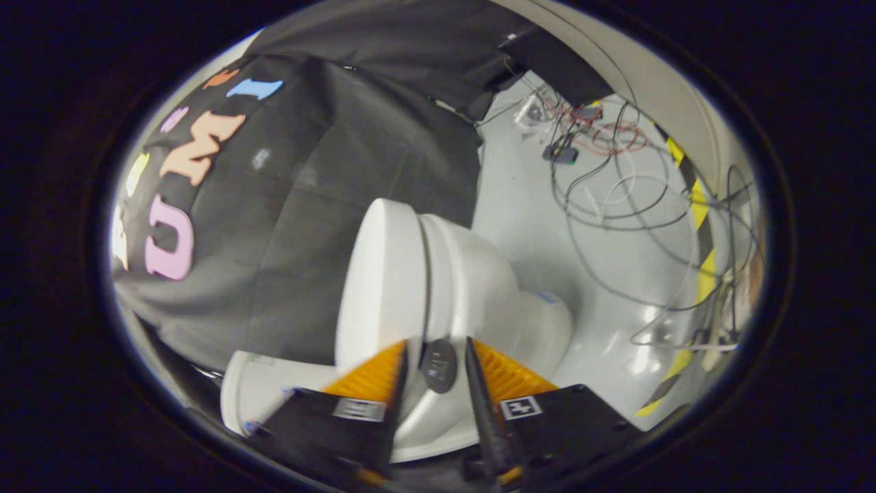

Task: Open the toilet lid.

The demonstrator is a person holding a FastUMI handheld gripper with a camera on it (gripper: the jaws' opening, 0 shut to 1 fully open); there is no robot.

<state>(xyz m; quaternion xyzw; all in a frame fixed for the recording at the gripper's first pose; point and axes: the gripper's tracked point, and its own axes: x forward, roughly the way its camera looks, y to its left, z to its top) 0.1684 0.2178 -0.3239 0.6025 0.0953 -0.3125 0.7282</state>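
Note:
A white toilet lies rolled sideways in the gripper view, with the floor beside it on the right. Its lid [380, 281] is the flat oval face on the left; the seat and bowl [489, 287] sit to its right. My gripper [436, 373] straddles the lid's near rim, one finger on the lid's top face and the other on its underside. A dark grey round bumper [438, 366] on the rim shows in the narrow gap between the fingers. The fingers close on the rim from both sides. The lid stands slightly off the seat here.
The black cloth booth wall [308, 205] hangs behind the toilet. A white round tank or bin [256, 390] sits left of the fingers. Loose cables [616, 185] sprawl over the glossy grey floor [540, 205], bordered by yellow-black tape [698, 205].

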